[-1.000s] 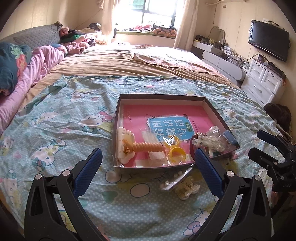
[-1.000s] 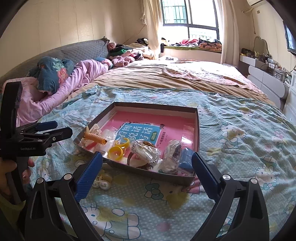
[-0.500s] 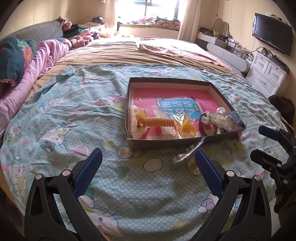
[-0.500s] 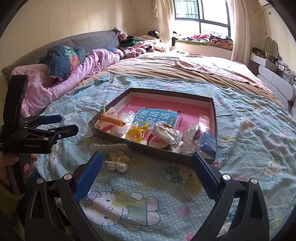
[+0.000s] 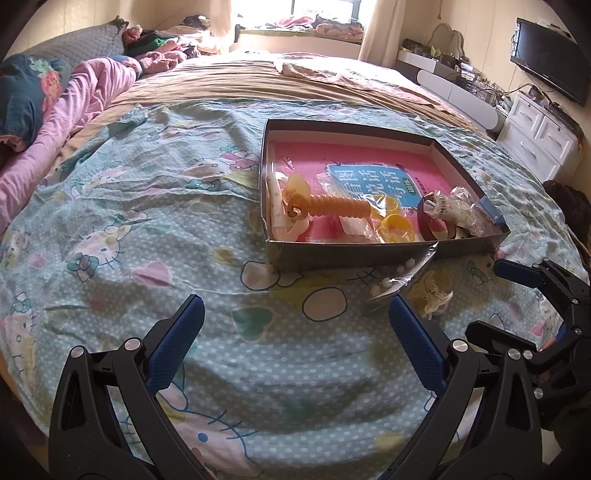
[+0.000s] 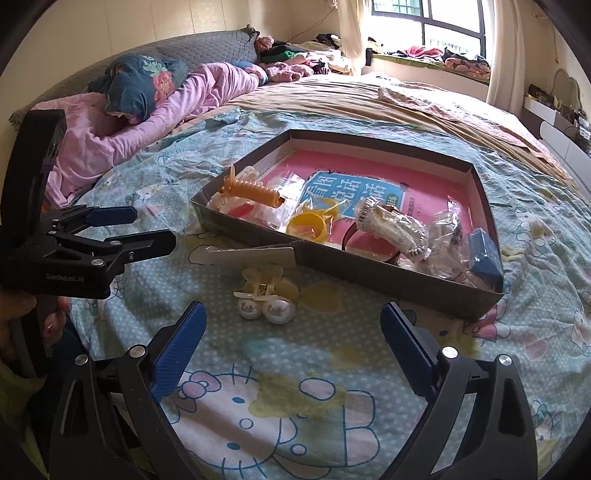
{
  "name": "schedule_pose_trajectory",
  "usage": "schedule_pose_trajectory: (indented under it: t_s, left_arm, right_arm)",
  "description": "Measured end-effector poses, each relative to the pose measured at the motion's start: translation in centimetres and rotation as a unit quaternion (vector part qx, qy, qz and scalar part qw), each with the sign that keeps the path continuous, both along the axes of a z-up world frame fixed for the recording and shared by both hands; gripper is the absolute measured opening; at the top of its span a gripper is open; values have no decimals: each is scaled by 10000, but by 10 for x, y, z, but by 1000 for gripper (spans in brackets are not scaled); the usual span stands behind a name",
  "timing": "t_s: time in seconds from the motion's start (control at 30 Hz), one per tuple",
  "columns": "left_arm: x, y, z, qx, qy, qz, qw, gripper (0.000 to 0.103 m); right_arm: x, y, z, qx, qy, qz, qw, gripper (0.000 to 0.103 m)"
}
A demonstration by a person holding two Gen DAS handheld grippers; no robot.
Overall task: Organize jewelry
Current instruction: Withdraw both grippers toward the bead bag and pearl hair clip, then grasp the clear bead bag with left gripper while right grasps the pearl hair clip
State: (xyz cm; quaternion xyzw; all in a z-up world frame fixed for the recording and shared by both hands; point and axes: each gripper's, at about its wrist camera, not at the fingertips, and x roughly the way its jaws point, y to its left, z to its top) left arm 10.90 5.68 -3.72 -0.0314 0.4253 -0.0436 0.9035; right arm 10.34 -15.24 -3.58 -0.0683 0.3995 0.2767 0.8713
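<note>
I see a bed (image 5: 258, 81) filling most of both views, covered toward the bottom by a light blue cartoon-cat sheet (image 5: 110, 229) and farther up by a tan blanket (image 5: 240, 79). At the upper left of the left view, a pink quilt (image 5: 74, 103) lies bunched beside a dark blue floral pillow (image 5: 22, 92), against a grey quilted headboard (image 6: 207, 46). A bright window (image 6: 424, 26) sits at the top, clothes piled on its sill. At the upper right I make out a black television (image 5: 550, 70) above a white dresser (image 5: 539, 136).
</note>
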Motion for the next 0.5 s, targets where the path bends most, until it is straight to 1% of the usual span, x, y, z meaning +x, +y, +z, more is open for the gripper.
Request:
schedule_pose_trajectory:
  t_s: [0.1, 0.17, 0.2, 0.27, 0.33, 0.37, 0.4, 0.47, 0.5]
  left_arm:
    - [2, -1, -4, -48, 58, -54, 10000, 87]
    - [3, -1, -5, -99, 71, -100, 9999, 76]
    - [3, -2, -5, -118, 76, -128, 9998, 73]
    - [4, -3, -7, -169, 97, -216, 9996, 59]
    - [4, -6, -8, -208, 116, -313, 9992, 53]
    - [4, -7, -8, -214, 129, -352, 9991, 50]
    - [5, -9, -9, -217, 138, -389, 9989, 49]
    - [5, -12, -10, -214, 149, -458, 9986, 48]
    - [5, -13, -10, -211, 150, -492, 9985, 48]
  right_arm:
    - [8, 6, -10, -14, 186, 27, 9998, 85]
    - [11, 10, -15, -7, 257, 65, 9996, 83]
    - [13, 12, -18, -18, 274, 92, 9996, 80]
    - [15, 16, -21, -15, 351, 137, 9993, 75]
    - [18, 20, -24, 67, 457, 203, 9987, 72]
    - [19, 22, -26, 61, 465, 218, 9987, 69]
    - [20, 24, -27, 45, 470, 235, 9986, 64]
    - [24, 27, -30, 48, 485, 265, 9985, 60]
    - [26, 28, -31, 72, 510, 269, 9983, 54]
